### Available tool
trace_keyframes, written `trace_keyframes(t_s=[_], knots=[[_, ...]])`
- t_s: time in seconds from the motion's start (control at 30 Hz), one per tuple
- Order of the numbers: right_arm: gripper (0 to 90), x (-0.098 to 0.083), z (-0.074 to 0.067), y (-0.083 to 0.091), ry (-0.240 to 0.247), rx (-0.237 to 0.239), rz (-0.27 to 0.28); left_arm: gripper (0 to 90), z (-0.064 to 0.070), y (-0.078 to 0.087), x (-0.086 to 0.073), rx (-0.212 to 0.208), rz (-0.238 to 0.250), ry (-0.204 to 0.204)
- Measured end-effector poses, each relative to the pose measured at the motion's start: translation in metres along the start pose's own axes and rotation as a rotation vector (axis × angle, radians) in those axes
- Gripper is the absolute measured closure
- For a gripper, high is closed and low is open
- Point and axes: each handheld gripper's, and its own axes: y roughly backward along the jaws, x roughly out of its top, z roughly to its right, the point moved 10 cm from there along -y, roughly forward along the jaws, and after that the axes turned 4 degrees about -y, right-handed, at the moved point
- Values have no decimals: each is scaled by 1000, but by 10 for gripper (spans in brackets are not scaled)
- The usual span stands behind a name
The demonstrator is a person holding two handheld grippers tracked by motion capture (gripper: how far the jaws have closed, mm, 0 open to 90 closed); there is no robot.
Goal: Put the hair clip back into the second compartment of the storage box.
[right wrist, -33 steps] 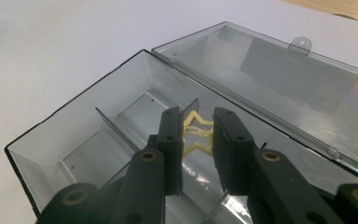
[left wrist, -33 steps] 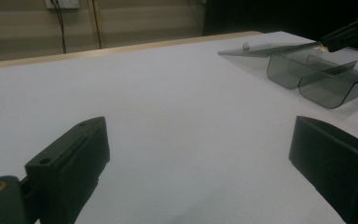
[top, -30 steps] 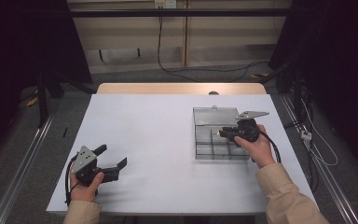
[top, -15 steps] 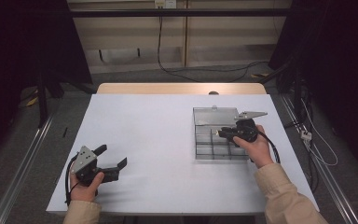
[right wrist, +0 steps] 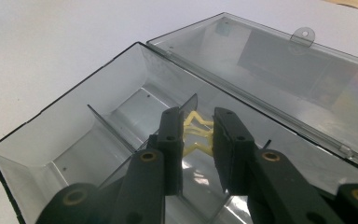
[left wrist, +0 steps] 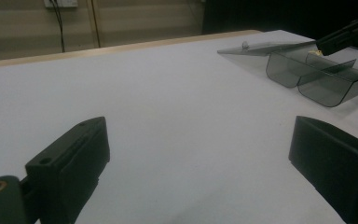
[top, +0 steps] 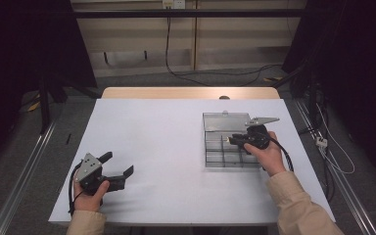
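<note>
A clear smoky plastic compartment box (top: 216, 152) lies on the right of the white table, its lid (top: 223, 121) folded back flat. My right gripper (top: 232, 140) reaches into the box from the right. In the right gripper view its jaws (right wrist: 197, 126) are shut on a small pale-yellow zigzag piece (right wrist: 198, 134), held over a divider (right wrist: 114, 128) between compartments. My left gripper (top: 120, 163) rests at the front left of the table, far from the box. Its jaws (left wrist: 200, 140) stand wide open with nothing between them. The box (left wrist: 317, 79) appears far off in the left gripper view.
The white table top (top: 166, 142) lies bare between the two hands. Its wooden far edge (top: 191, 93) is at the back. Cables run over the floor behind and to the right of the table.
</note>
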Motion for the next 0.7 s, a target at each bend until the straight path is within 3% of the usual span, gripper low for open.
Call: trace_keyframes(t_s=[0.7], knots=[[737, -8, 1, -7, -15, -17, -48, 49, 0, 0, 0, 2, 1, 0]])
